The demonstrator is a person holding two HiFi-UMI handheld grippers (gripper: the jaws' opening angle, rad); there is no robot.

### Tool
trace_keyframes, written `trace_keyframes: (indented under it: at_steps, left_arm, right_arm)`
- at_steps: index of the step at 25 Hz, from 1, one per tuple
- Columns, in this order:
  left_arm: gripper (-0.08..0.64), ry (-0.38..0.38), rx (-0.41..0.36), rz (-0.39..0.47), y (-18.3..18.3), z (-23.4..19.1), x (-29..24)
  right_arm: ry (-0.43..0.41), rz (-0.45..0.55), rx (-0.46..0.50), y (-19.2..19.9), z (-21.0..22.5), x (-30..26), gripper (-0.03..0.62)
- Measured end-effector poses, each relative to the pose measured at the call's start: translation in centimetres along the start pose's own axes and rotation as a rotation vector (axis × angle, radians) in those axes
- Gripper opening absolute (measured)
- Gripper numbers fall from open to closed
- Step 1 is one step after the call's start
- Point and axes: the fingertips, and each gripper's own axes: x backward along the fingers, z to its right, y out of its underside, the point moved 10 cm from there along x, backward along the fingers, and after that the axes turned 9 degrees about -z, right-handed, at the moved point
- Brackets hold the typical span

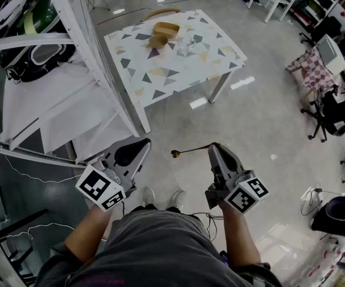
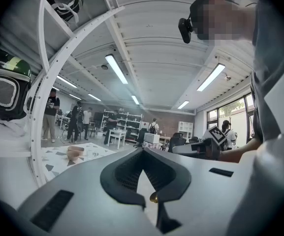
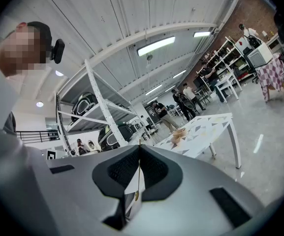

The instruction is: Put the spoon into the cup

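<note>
Two grey grippers are held out in front of a standing person, seen from above over a pale, glossy floor (image 1: 262, 118). The right gripper (image 1: 213, 147) has its jaws pressed together on the handle of a spoon (image 1: 190, 150). The spoon is thin and gold-coloured. It sticks out sideways from the jaw tips toward the person's left, with its small bowl at the far end, in the air between the two grippers. In the right gripper view the handle shows as a fine line pinched between the two black pads. The left gripper (image 1: 145, 142) holds nothing, and its jaws meet at the tips. It is near the spoon's bowl end but apart from it. Each gripper carries a cube with black and white square markers close to the hand.

Well ahead of the person stands a white table (image 1: 160, 76) printed with grey and tan triangles. A clear cup (image 1: 187, 45) sits on it near the middle, and two wooden bowls (image 1: 165, 28) sit just beside the cup, toward the far edge. The spoon is well apart from the cup. A white rack (image 1: 70, 23) rises at the person's left, next to the table, with dark helmets (image 1: 31, 55) on its shelves. The person's shoes (image 1: 160, 197) show on the floor between the grippers. In the gripper views, other people and white shelving stand far off in the room.
</note>
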Motion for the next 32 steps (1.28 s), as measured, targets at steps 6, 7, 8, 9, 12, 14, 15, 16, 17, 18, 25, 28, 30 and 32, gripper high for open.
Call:
trace_keyframes:
  at_steps: [6, 7, 8, 9, 12, 14, 15, 16, 17, 18, 25, 28, 30, 32]
  left_arm:
    - [0.014, -0.001, 0.001, -0.005, 0.2, 0.8, -0.4]
    - [0.014, -0.002, 0.002, -0.009, 0.3, 0.9, -0.5]
    - [0.014, -0.003, 0.004, -0.013, 0.5, 1.1, -0.6]
    - [0.014, -0.003, 0.006, -0.017, 0.6, 1.4, -0.7]
    - [0.014, -0.006, 0.008, -0.023, 1.0, 2.1, -1.3]
    - [0.014, -0.010, 0.006, -0.023, 1.0, 2.8, -1.7]
    - [0.014, -0.012, 0.005, -0.022, 1.0, 3.2, -1.9]
    - [0.014, -0.014, 0.004, -0.022, 0.9, 3.6, -2.1]
    - [0.014, -0.017, 0.003, -0.021, 0.9, 4.0, -2.3]
    - [0.014, -0.020, 0.002, -0.021, 0.9, 4.4, -2.5]
    - [0.014, -0.041, -0.005, -0.015, 1.0, 7.3, -4.1]
    - [0.014, -0.052, -0.004, -0.017, 1.1, 8.1, -4.6]
    - [0.014, -0.056, -0.003, -0.018, 1.1, 8.4, -4.9]
    - [0.014, -0.058, -0.002, -0.018, 1.2, 8.6, -5.3]
  right_arm:
    - [0.000, 0.004, -0.016, 0.0, 0.7, 0.6, 0.023]
    - [0.001, 0.009, -0.026, 0.0, 0.9, 0.8, 0.023]
    - [0.002, 0.013, -0.035, 0.1, 1.2, 1.0, 0.023]
    - [0.003, 0.016, -0.042, 0.1, 1.4, 1.2, 0.023]
    - [0.004, 0.017, -0.046, 0.1, 2.1, 1.9, 0.023]
    - [0.000, 0.017, -0.044, 0.0, 2.6, 2.4, 0.023]
    - [-0.003, 0.017, -0.043, -0.1, 2.8, 2.7, 0.023]
    - [-0.006, 0.017, -0.042, -0.2, 3.1, 3.1, 0.023]
    - [-0.009, 0.016, -0.041, -0.4, 3.3, 3.4, 0.023]
    - [-0.013, 0.016, -0.040, -0.5, 3.6, 3.7, 0.023]
    - [-0.040, 0.013, -0.033, -1.2, 5.4, 5.9, 0.023]
    - [-0.045, 0.009, -0.036, -1.4, 6.2, 6.6, 0.023]
    - [-0.047, 0.008, -0.038, -1.5, 6.7, 6.9, 0.023]
    - [-0.048, 0.008, -0.039, -1.6, 7.2, 7.0, 0.023]
